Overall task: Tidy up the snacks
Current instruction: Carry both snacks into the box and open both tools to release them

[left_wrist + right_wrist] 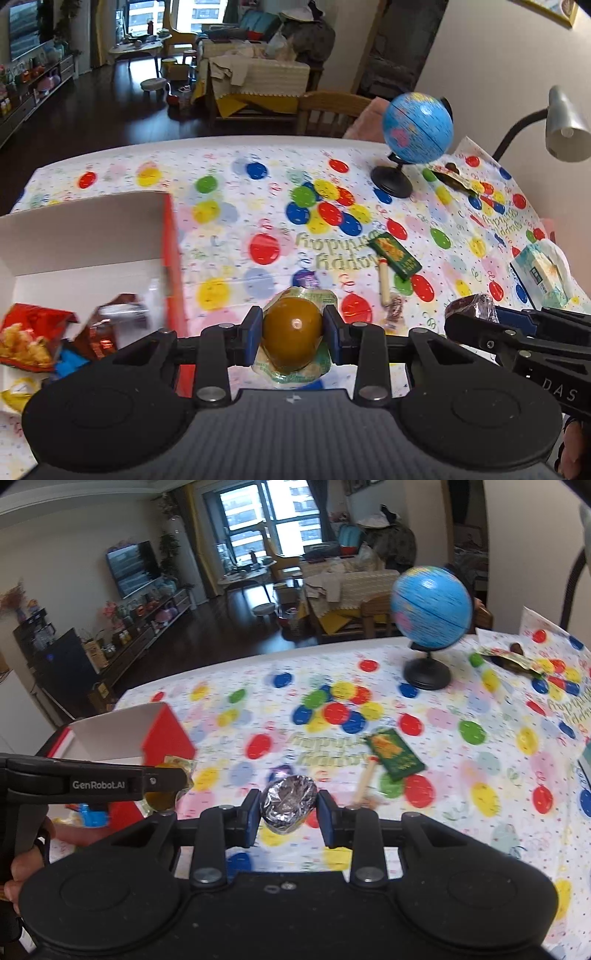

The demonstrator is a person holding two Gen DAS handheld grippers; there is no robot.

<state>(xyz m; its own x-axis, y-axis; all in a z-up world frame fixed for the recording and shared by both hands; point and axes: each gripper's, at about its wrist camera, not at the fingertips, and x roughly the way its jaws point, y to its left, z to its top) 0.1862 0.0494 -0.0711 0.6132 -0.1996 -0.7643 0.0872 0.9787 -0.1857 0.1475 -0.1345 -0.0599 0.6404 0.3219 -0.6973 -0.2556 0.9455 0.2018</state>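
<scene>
Clamped in the left claw [292,332] is a brown jelly cup [291,334], with the red-sided box [171,236] of snacks to its left, while the right claw [286,810] pinches a foil-wrapped snack [289,806] above the bench [461,775], a globe [432,603] far ahead.

- Soft daylight from far windows [271,515], counter [258,221] evenly bright
- Strong fisheye bending at edges
- Motion blur on globe [432,603] and red box [171,258]
- Dim, dark floor beyond
</scene>
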